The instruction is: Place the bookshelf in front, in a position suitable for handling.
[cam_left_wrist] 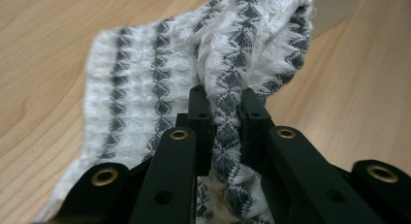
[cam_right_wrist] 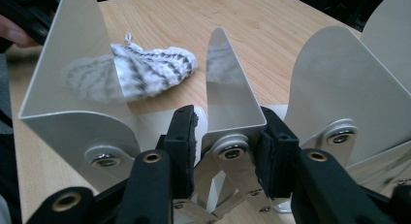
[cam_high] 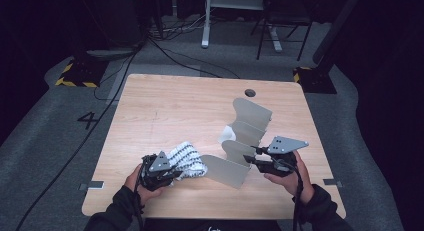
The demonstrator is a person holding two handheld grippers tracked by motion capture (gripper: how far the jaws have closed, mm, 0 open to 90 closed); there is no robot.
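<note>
A white knit cloth with grey zigzag stripes [cam_high: 186, 158] [cam_left_wrist: 145, 64] [cam_right_wrist: 150, 69] lies bunched on the wooden table [cam_high: 175, 106], near its front left. My left gripper [cam_high: 175, 172] [cam_left_wrist: 224, 100] is shut on a raised fold of the cloth, which is pinched between its two black jaws. A folding metal rack of several grey upright plates [cam_high: 245, 126] [cam_right_wrist: 329, 78] zigzags across the table's right half. My right gripper [cam_high: 252, 158] [cam_right_wrist: 228, 115] is shut on the riveted foot of one plate at the near end of the rack, a pad on each side.
A small white piece [cam_high: 227, 133] lies behind the rack's middle. A round cable hole [cam_high: 250, 93] sits near the table's far edge. On the floor beyond the table are cables, a desk leg [cam_high: 206, 21] and a chair [cam_high: 282, 21].
</note>
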